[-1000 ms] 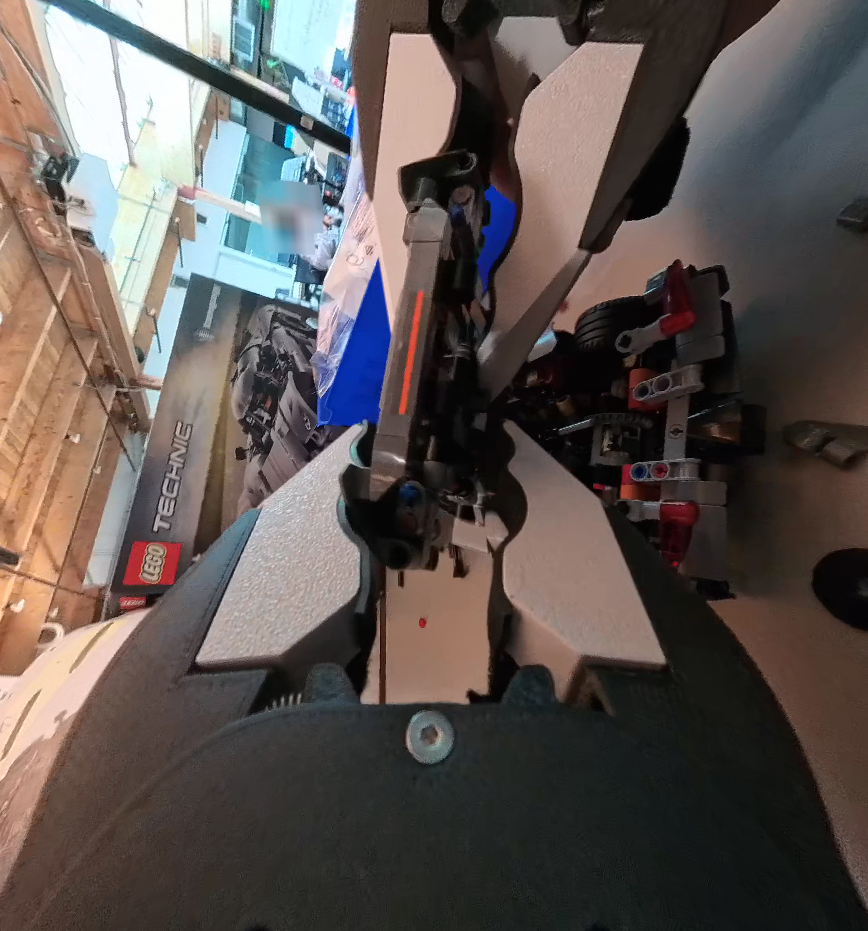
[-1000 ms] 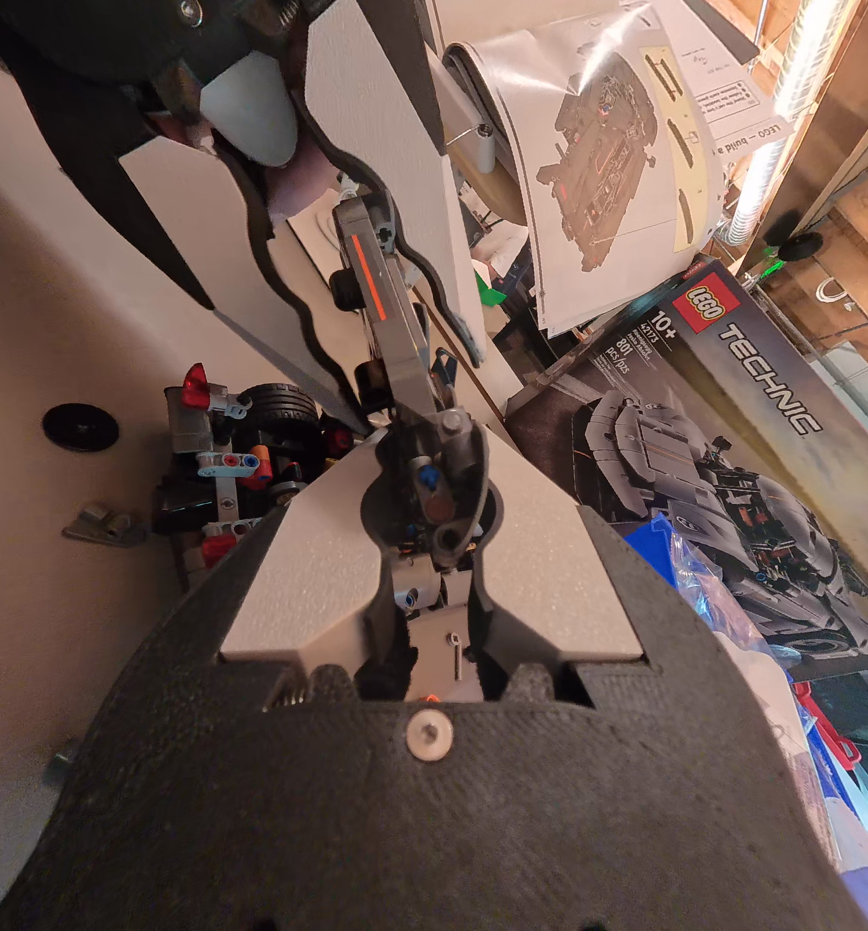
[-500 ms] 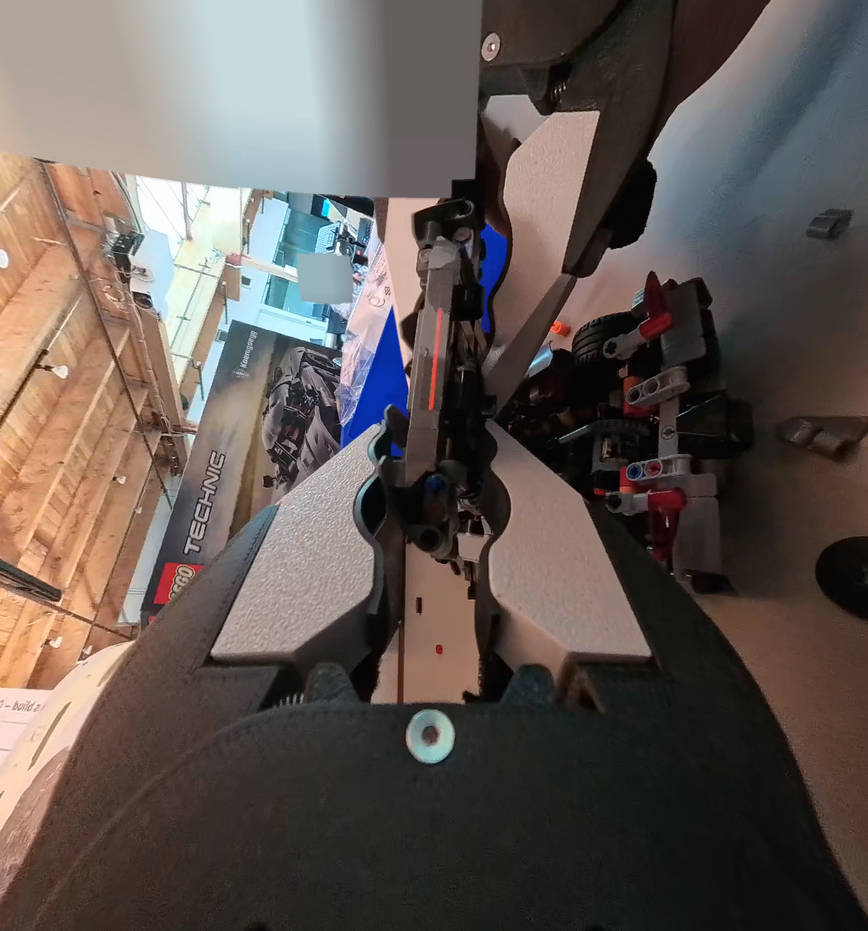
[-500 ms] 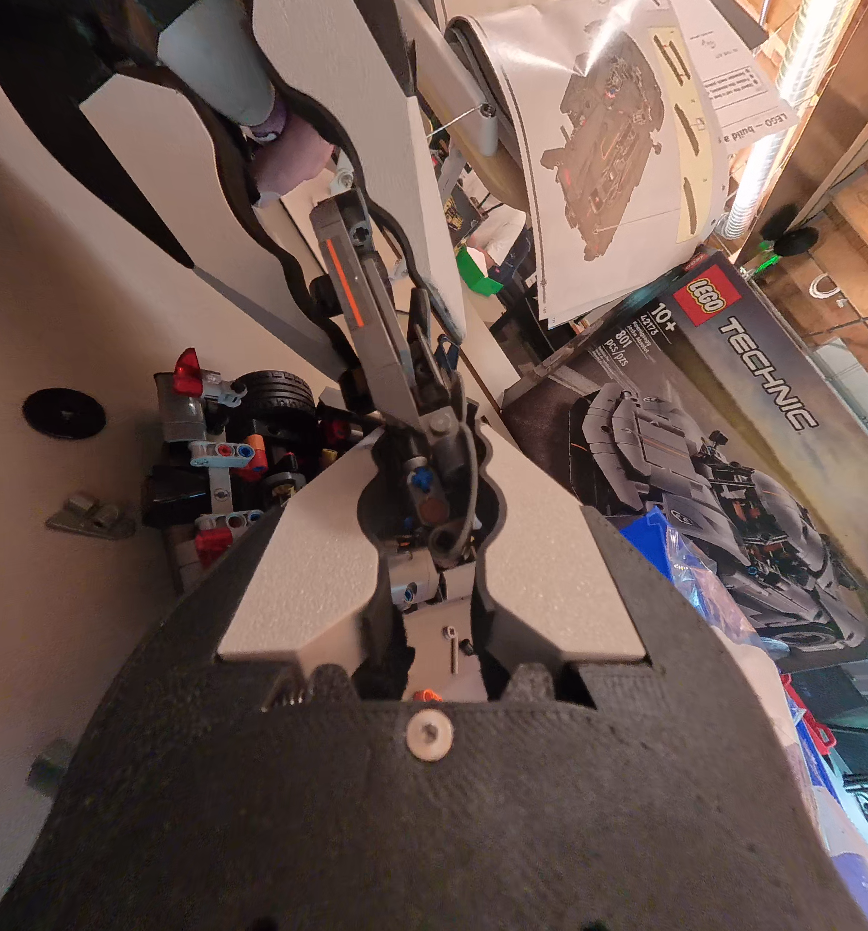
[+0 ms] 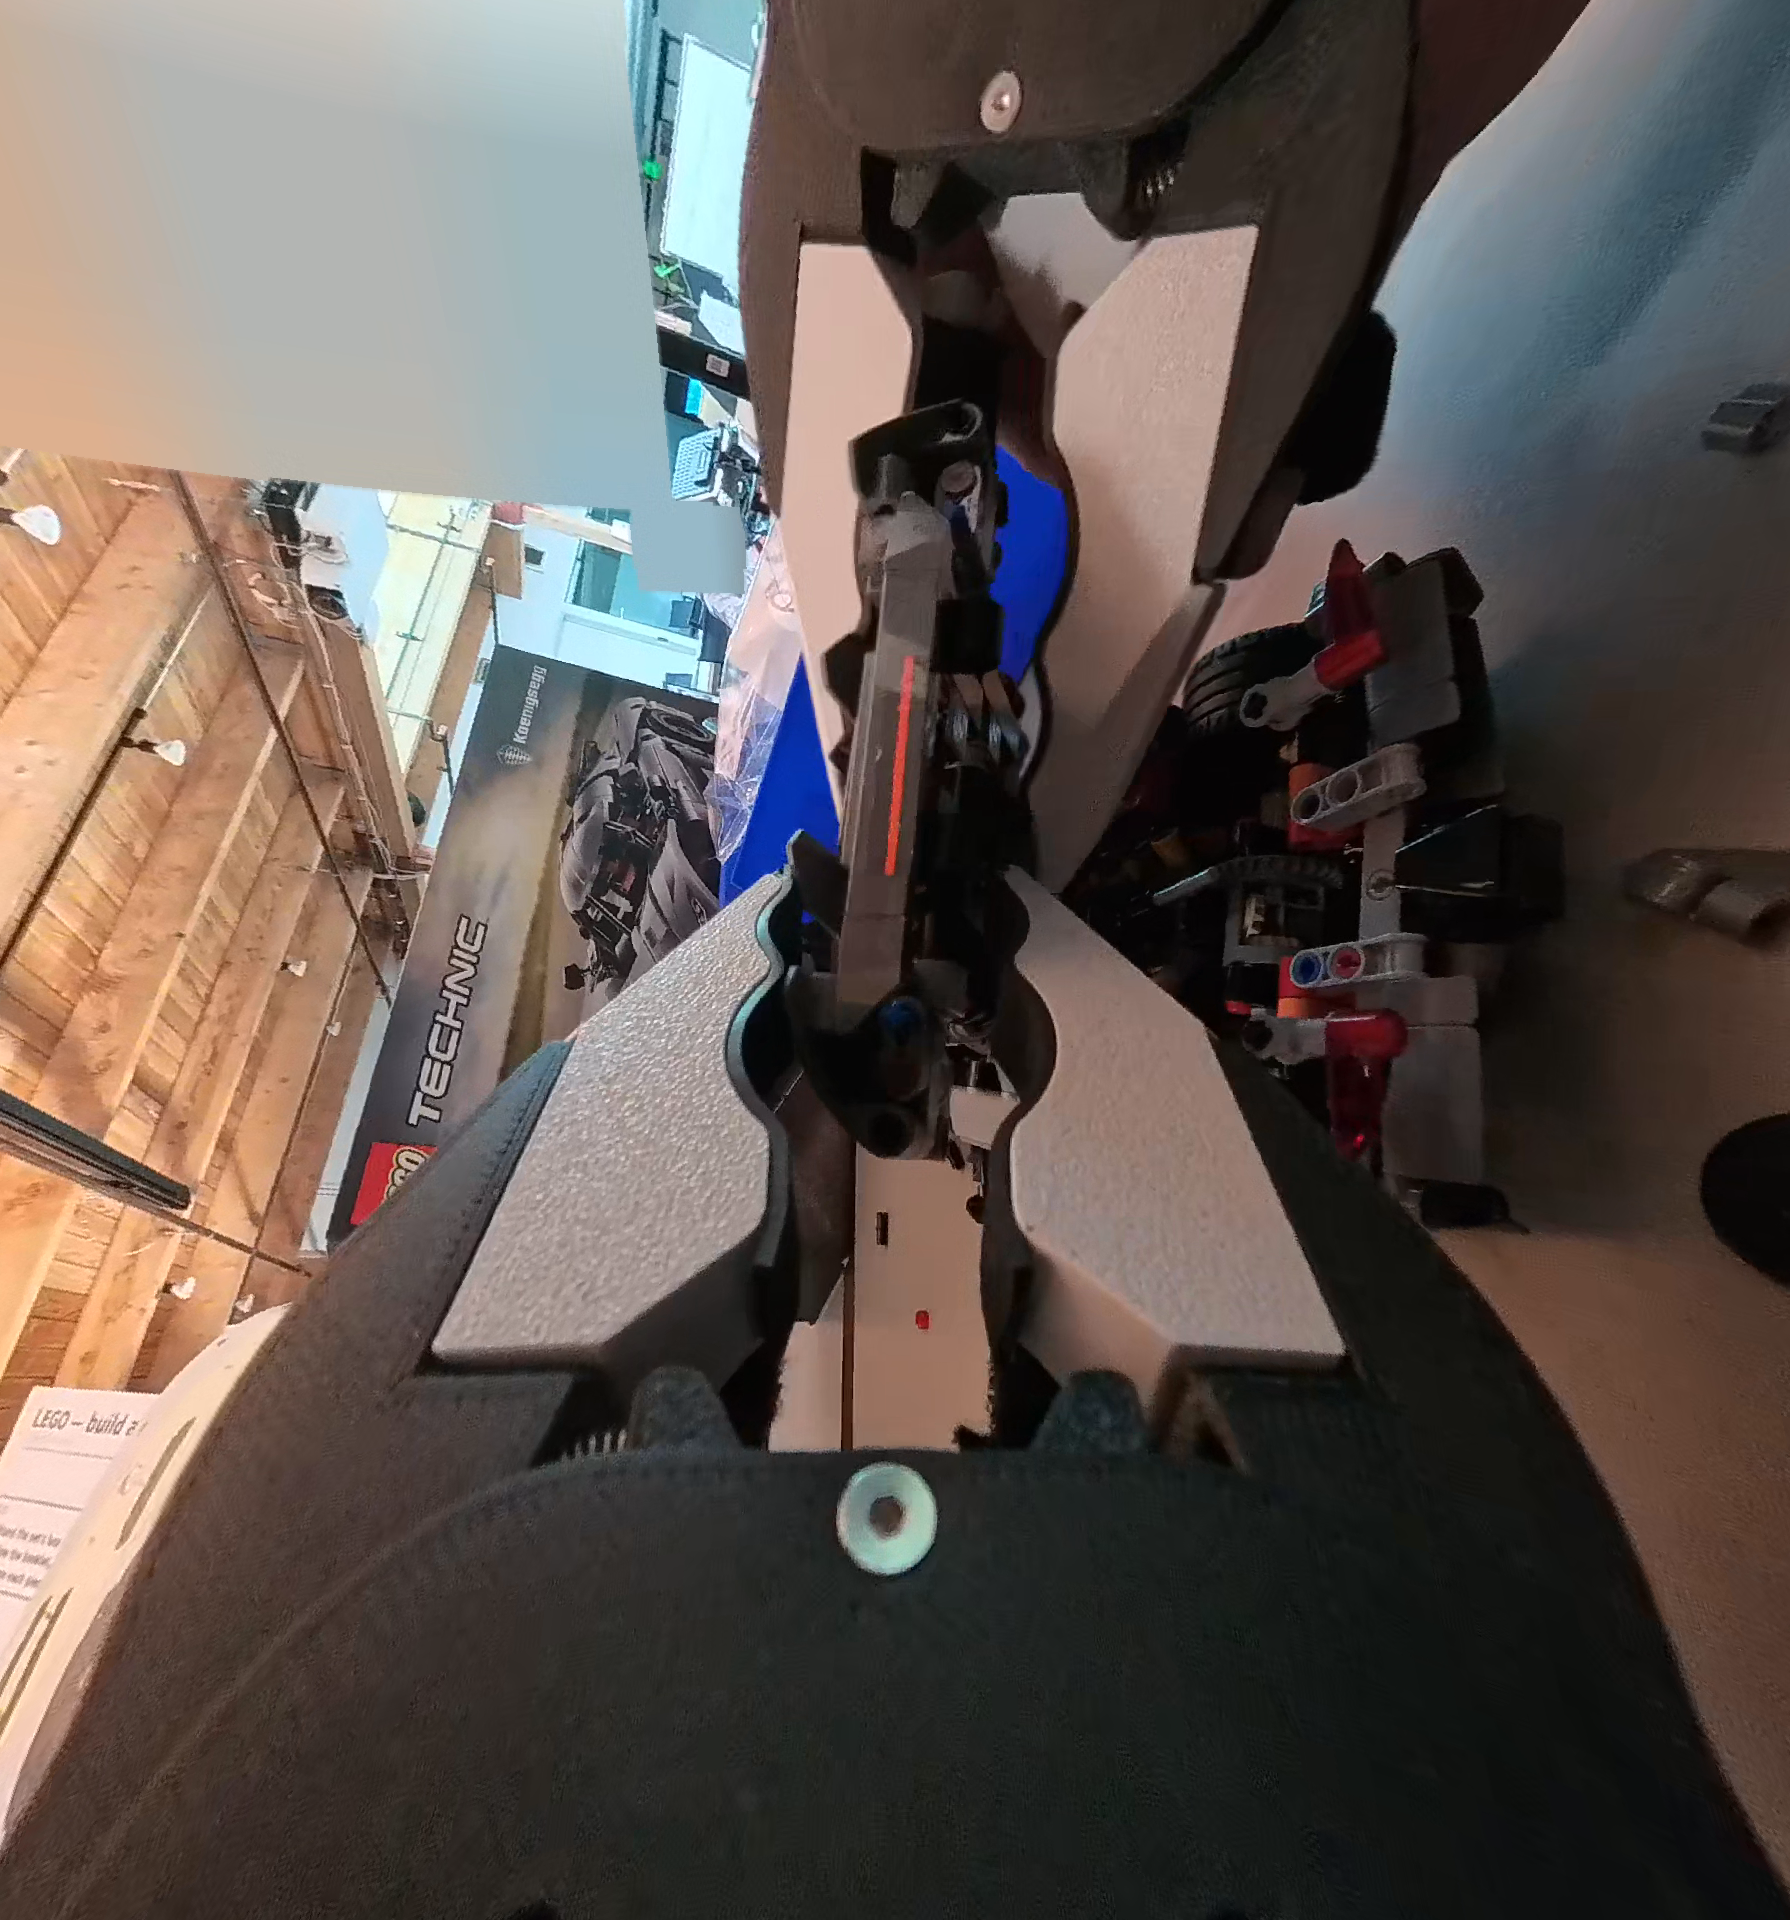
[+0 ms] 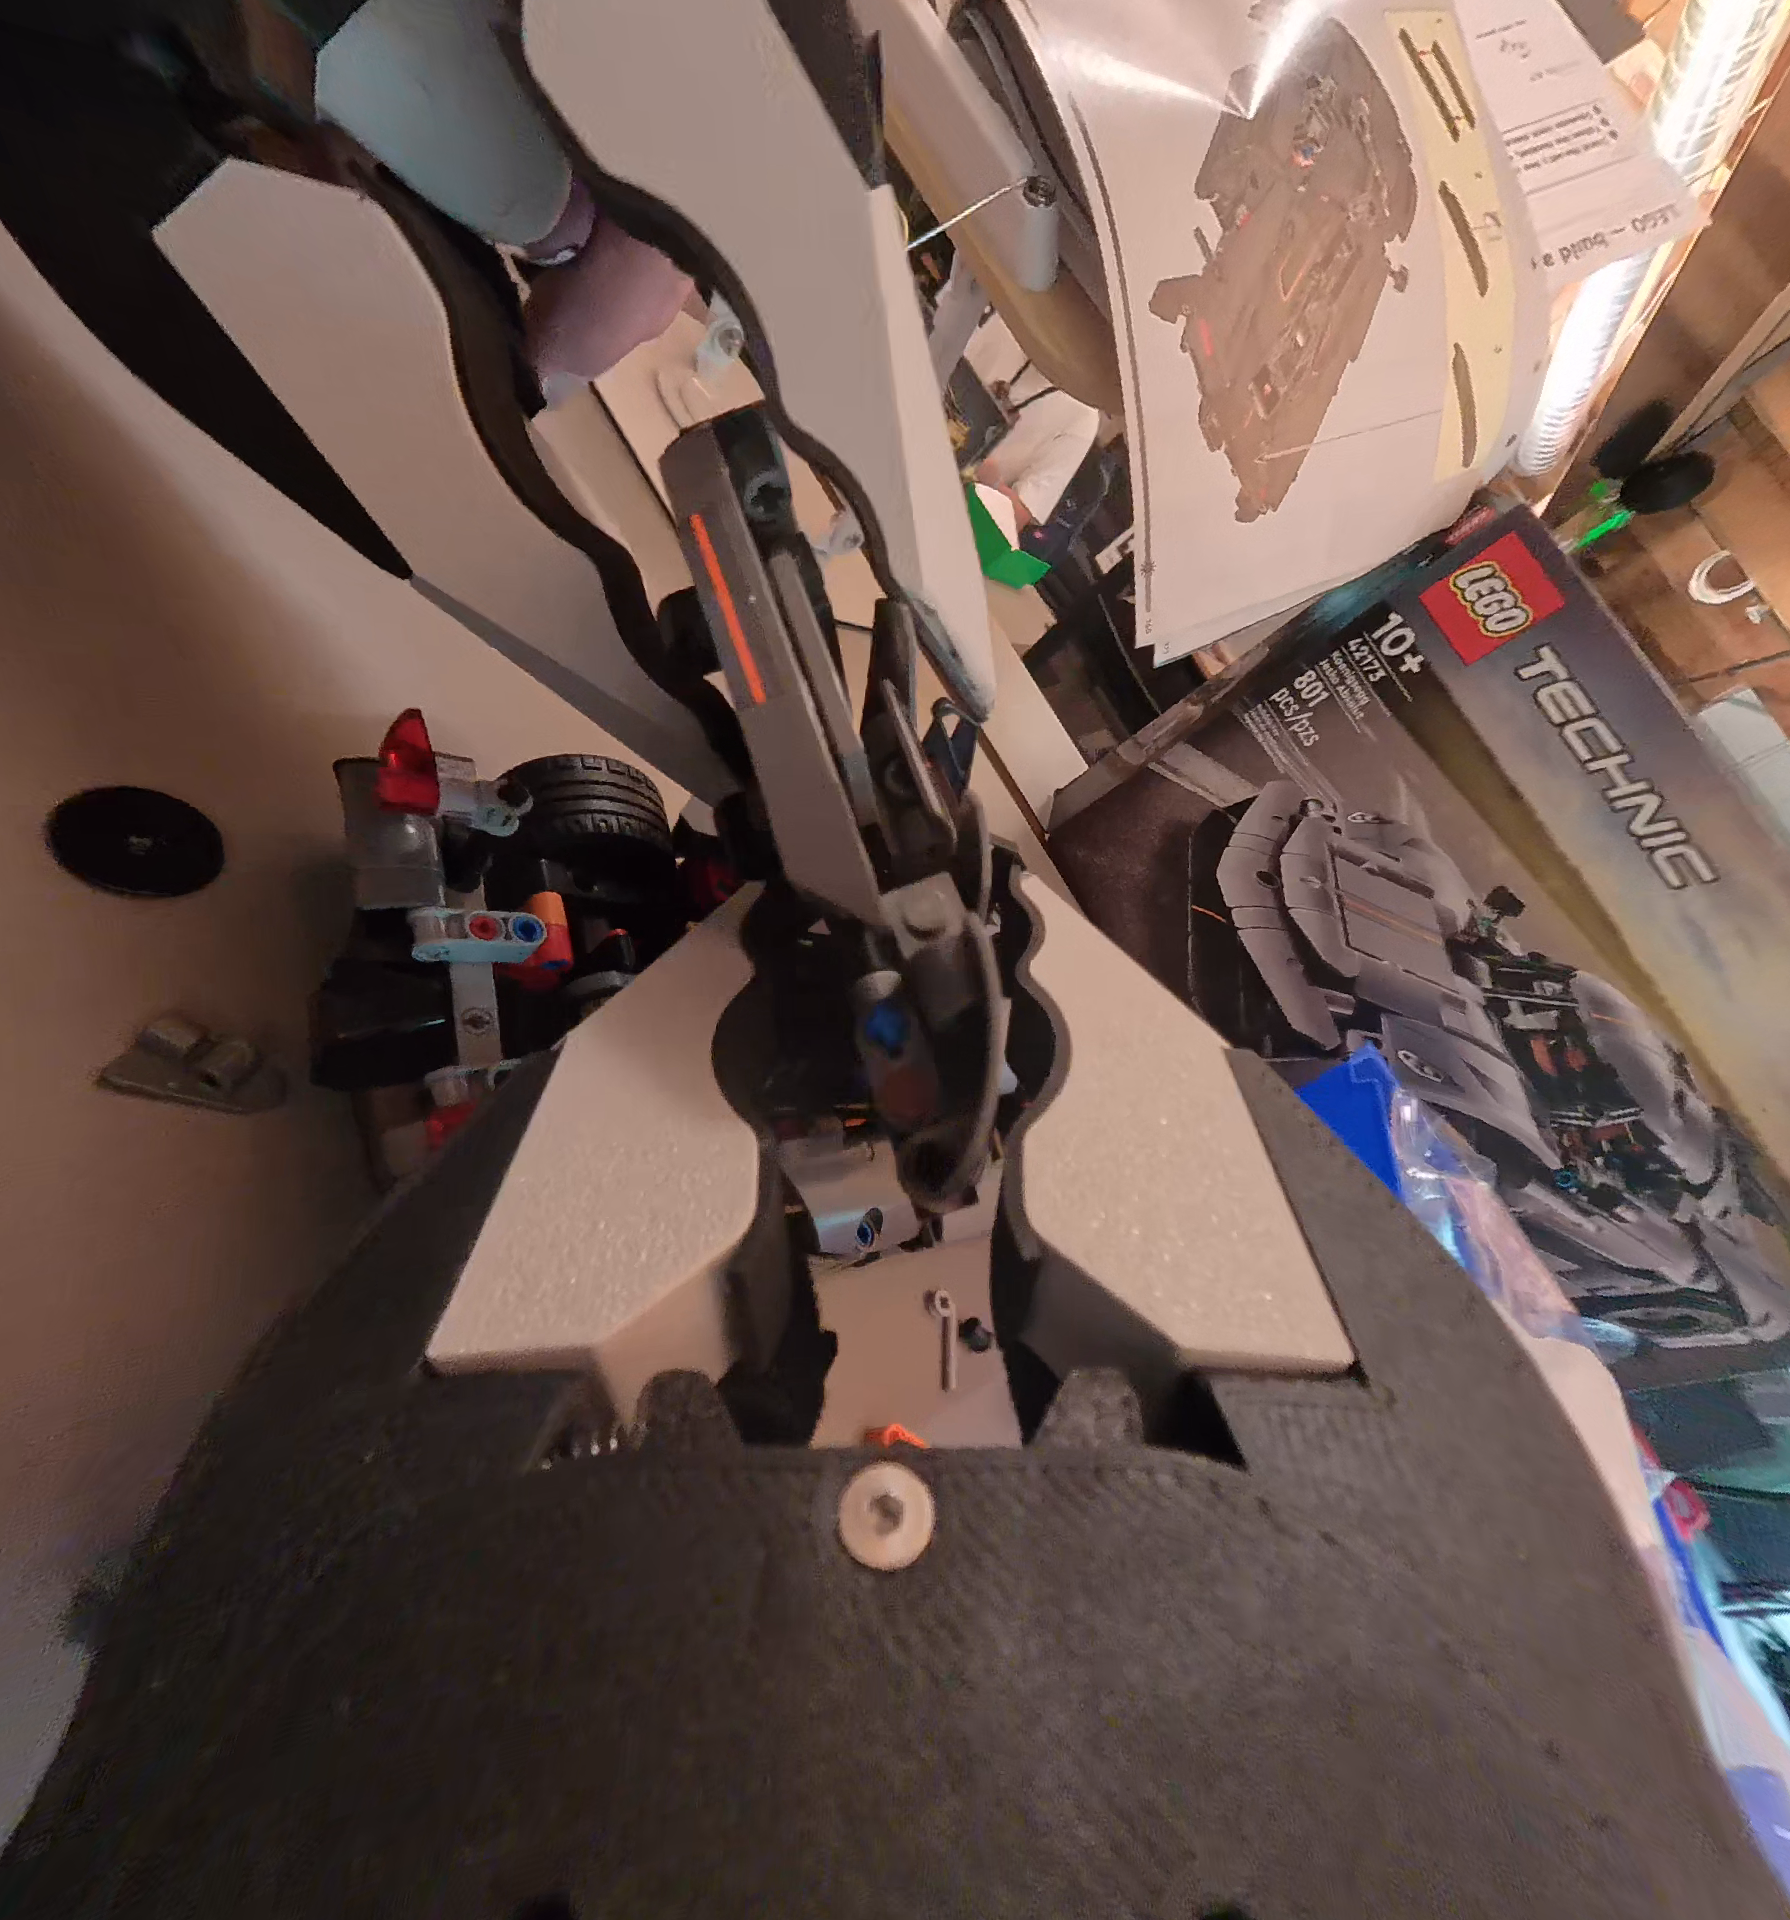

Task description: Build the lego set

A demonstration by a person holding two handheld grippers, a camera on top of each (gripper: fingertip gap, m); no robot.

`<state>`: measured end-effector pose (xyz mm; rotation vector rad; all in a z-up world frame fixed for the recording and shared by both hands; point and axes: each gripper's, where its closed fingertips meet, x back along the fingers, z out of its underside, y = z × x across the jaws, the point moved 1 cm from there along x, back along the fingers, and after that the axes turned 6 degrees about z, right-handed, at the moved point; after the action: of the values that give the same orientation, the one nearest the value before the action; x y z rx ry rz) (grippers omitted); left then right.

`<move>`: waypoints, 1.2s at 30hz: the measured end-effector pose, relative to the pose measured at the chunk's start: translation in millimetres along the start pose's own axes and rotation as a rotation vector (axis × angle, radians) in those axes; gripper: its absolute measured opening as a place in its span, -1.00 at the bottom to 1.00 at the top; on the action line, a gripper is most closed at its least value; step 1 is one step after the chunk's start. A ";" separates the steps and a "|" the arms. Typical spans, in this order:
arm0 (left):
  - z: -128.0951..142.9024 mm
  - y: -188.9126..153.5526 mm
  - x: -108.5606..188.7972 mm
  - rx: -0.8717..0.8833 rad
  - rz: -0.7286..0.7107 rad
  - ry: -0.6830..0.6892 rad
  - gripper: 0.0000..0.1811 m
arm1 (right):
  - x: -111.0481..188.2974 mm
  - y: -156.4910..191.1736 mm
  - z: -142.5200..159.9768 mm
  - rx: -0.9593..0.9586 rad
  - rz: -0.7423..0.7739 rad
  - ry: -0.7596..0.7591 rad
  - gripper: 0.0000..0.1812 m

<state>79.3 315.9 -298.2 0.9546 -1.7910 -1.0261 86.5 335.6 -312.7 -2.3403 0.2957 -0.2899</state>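
Lego sub-assembly, grey panel with orange stripe, held mid-air at frame centre between both grippers.
Left gripper jaws closed on its near end; right gripper jaws closed on the opposite end. Light, rigid, but pins likely pop under twist, so grip the solid beam ends, not the panel. Partly built car sits on counter, centre right.

Black gripper bodies, pale grey jaws
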 end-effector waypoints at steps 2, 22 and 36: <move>0.0 0.2 0.2 0.000 0.003 -0.001 -0.65 | 0.2 0.0 -1.1 -0.003 -0.002 -0.006 -0.58; 1.1 1.7 0.0 0.008 0.024 0.010 -0.66 | -0.5 -4.9 -1.2 -0.018 0.016 0.001 -0.70; 0.5 3.0 -0.5 0.014 0.035 0.021 -0.67 | -0.2 -5.8 -0.9 -0.013 0.010 0.004 -0.72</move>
<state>78.4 317.6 -295.8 0.9360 -1.7935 -0.9798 86.7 339.1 -308.1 -2.3504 0.3112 -0.2883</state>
